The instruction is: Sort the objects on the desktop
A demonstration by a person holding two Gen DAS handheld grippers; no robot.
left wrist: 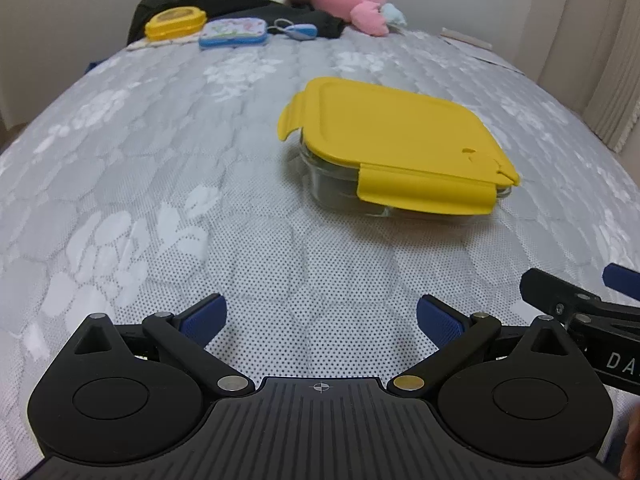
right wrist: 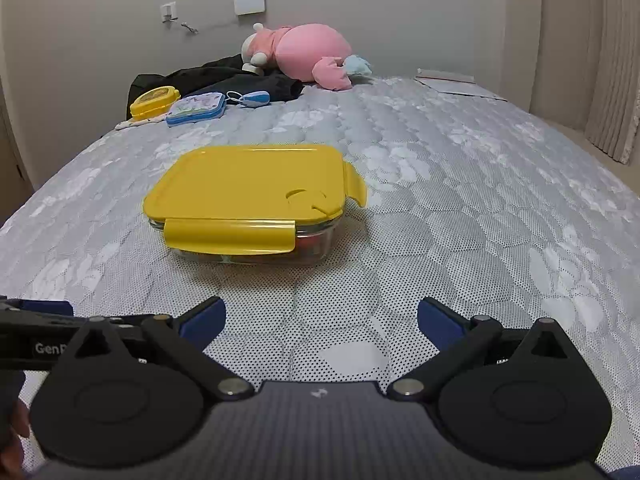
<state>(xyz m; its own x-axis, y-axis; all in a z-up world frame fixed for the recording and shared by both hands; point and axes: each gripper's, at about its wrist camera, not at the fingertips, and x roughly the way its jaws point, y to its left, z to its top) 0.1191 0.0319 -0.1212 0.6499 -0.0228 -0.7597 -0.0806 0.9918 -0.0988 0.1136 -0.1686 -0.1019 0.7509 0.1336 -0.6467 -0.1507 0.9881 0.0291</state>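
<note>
A glass container with a yellow lid (left wrist: pixel 396 136) sits on the grey quilted bed, ahead and right of my left gripper (left wrist: pixel 322 316), which is open and empty. In the right wrist view the same container (right wrist: pixel 248 192) lies ahead and left of my right gripper (right wrist: pixel 322 316), also open and empty. The lid rests on the glass box with its near flap hanging down; coloured items show dimly through the glass. Both grippers hover low over the bed, short of the container.
At the far end lie a small yellow box (right wrist: pixel 154 101), a blue flowered case (right wrist: pixel 196 109), a blue mouse-like item (right wrist: pixel 253 99), black clothing (right wrist: pixel 224 76) and a pink plush toy (right wrist: pixel 304 54). Papers (right wrist: pixel 452 84) lie far right. The right gripper's side (left wrist: pixel 580 308) shows beside the left.
</note>
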